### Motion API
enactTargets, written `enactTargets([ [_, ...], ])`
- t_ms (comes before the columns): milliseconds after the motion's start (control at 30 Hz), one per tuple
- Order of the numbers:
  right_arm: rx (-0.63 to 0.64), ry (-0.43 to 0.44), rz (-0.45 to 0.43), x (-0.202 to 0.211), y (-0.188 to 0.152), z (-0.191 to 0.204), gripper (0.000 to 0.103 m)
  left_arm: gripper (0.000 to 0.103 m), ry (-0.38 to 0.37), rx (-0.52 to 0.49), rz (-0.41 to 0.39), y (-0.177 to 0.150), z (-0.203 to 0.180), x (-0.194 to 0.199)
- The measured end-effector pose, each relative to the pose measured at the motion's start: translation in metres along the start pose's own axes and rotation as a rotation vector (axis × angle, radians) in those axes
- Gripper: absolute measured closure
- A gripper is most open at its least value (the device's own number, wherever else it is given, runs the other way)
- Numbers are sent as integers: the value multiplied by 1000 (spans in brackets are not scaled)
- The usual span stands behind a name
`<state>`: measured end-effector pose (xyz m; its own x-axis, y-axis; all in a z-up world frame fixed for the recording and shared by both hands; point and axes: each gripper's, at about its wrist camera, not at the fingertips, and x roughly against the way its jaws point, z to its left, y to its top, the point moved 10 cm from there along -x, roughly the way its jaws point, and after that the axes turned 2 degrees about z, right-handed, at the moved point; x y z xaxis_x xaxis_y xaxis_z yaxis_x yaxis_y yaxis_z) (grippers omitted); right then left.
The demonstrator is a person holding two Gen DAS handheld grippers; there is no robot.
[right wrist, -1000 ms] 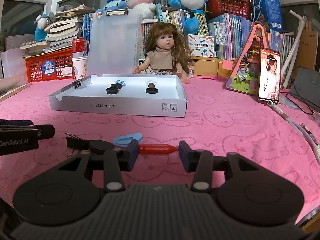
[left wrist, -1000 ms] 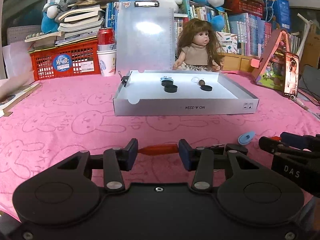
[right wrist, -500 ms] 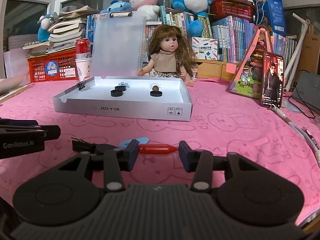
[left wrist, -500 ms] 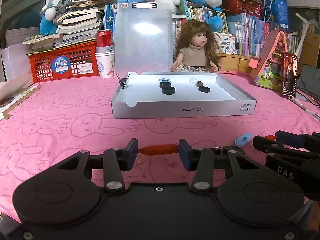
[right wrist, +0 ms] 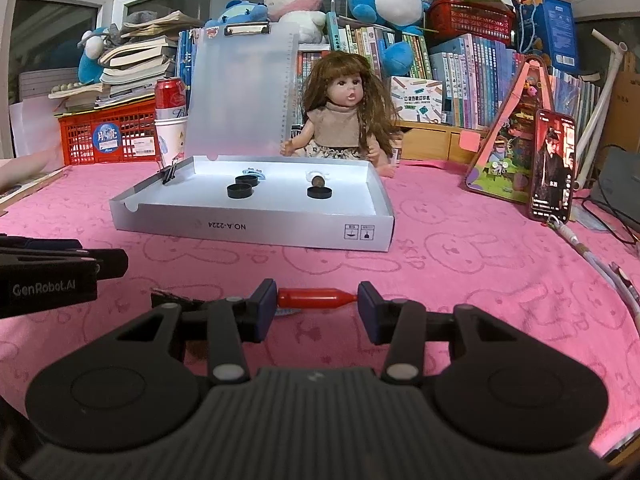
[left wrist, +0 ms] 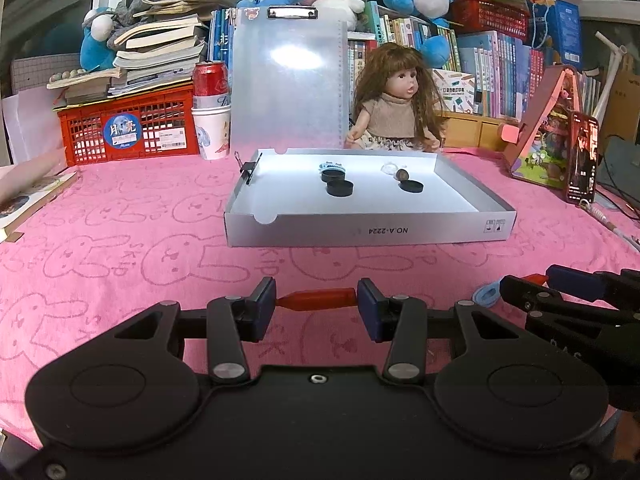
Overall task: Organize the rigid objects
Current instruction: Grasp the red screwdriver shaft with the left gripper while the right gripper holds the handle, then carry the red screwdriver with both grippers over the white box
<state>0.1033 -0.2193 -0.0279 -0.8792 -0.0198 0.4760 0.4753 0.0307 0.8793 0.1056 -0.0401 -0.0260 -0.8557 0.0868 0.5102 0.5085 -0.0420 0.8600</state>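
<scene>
My left gripper (left wrist: pixel 317 306) is shut on a red pen-like piece (left wrist: pixel 316 298), held lengthwise between its blue pads above the pink cloth. My right gripper (right wrist: pixel 317 304) is shut on another red pointed piece (right wrist: pixel 314 298) the same way. The shallow white box (left wrist: pixel 368 232) lies ahead of both, also in the right wrist view (right wrist: pixel 256 229). It holds three black round caps (left wrist: pixel 339 188), a small brown item (left wrist: pixel 402 175) and a binder clip (left wrist: pixel 247 168) on its left wall. A light blue piece (left wrist: pixel 486 293) lies on the cloth between the grippers.
A doll (left wrist: pixel 396 108), a clipboard (left wrist: pixel 288 80), a red crate (left wrist: pixel 128 128), a can on a cup (left wrist: pixel 211 116), books and plush toys stand behind the box. A phone (right wrist: pixel 552 164) leans at the right, with a cable (right wrist: pixel 588 256) below it.
Both grippers have risen and drawn back slightly with their red pieces; the box looks a little farther away. The grips have not changed.
</scene>
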Motion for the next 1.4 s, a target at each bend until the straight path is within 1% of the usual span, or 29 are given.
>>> enactTargets([
  [533, -33, 31, 8, -25, 45, -4, 54, 60, -37, 5, -5, 48, -5, -26],
  [933, -70, 57, 52, -62, 69, -14, 54, 60, -66, 24, 10, 88, -7, -60],
  [1133, -93, 86, 72, -79, 74, -14, 54, 60, -92, 28, 34, 96, -13, -82],
  [1400, -82, 102, 44, -94, 79, -12, 54, 60, -116, 28, 33, 99, -20, -105],
])
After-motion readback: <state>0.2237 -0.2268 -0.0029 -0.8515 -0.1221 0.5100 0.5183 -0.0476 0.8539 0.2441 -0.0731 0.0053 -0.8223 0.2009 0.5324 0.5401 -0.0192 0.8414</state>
